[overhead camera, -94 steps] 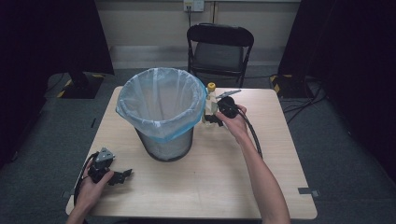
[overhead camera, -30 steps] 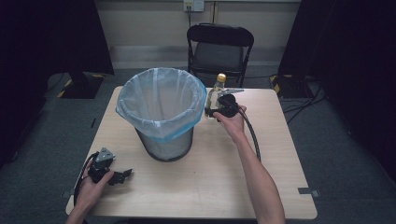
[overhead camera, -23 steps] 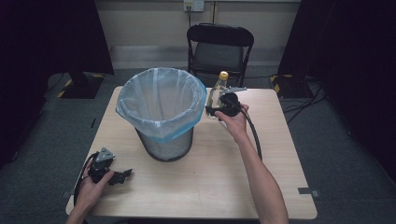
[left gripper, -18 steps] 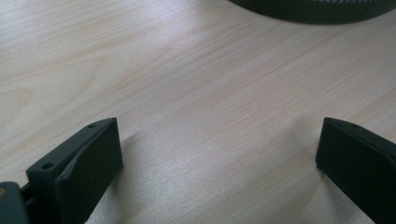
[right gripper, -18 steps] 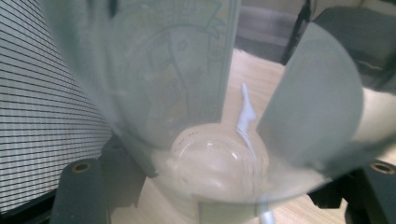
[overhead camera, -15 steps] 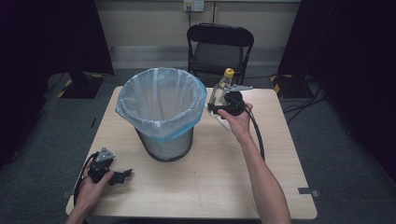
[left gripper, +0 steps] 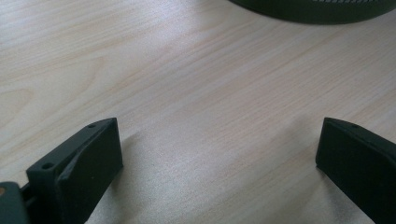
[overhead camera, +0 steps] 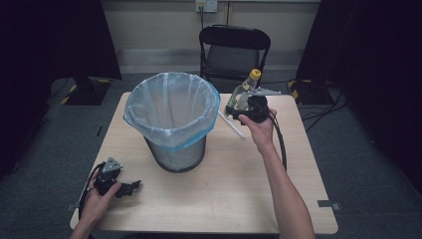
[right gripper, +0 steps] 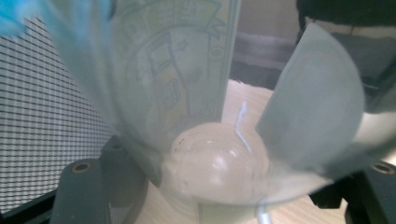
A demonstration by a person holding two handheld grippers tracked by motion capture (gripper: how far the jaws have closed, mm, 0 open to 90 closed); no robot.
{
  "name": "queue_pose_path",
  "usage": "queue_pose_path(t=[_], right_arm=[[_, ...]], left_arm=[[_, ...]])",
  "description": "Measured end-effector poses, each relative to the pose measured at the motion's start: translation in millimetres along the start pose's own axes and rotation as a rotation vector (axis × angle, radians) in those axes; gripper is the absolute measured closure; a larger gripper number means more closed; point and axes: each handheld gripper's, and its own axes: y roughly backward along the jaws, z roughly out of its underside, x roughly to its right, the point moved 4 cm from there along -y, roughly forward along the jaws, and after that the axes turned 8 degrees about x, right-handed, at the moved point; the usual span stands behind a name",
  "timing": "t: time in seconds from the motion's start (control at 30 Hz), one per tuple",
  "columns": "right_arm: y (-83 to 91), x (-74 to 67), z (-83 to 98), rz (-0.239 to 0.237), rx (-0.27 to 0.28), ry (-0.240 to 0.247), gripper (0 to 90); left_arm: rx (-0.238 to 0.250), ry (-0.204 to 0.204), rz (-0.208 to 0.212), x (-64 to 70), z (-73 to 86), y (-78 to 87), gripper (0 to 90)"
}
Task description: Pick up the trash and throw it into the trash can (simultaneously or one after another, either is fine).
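Pale wooden desk (overhead camera: 224, 199) on grey floor, dark curtains around, black folding chair (overhead camera: 234, 47) beyond, right hand-held gripper (overhead camera: 238, 105) clamping a clear bottle (overhead camera: 242, 92), label blurred, left hand-held gripper (overhead camera: 130, 185) resting wide apart.

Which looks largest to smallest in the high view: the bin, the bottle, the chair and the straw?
1. Bin, clearly largest.
2. Chair; it stands farther from the camera, so its true size is unsure.
3. Bottle, held in the right gripper.
4. Straw, thinnest, though about as long as the bottle.
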Motion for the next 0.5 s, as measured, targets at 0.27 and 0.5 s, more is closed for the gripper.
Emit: queue_pose_path(t=[0.27, 0.5], right_arm=[[10.3, -7.5, -7.9, 0.005, 0.022, 0.026, 28.1], [18.8, -9.3, -18.3, 0.005, 0.053, 0.033, 28.1]], left_arm=[[0.0, 0.002, 0.0, 0.1, 0.0, 0.0, 0.0], [0.0, 0.0, 0.0, 0.0, 0.0, 0.0, 0.0]])
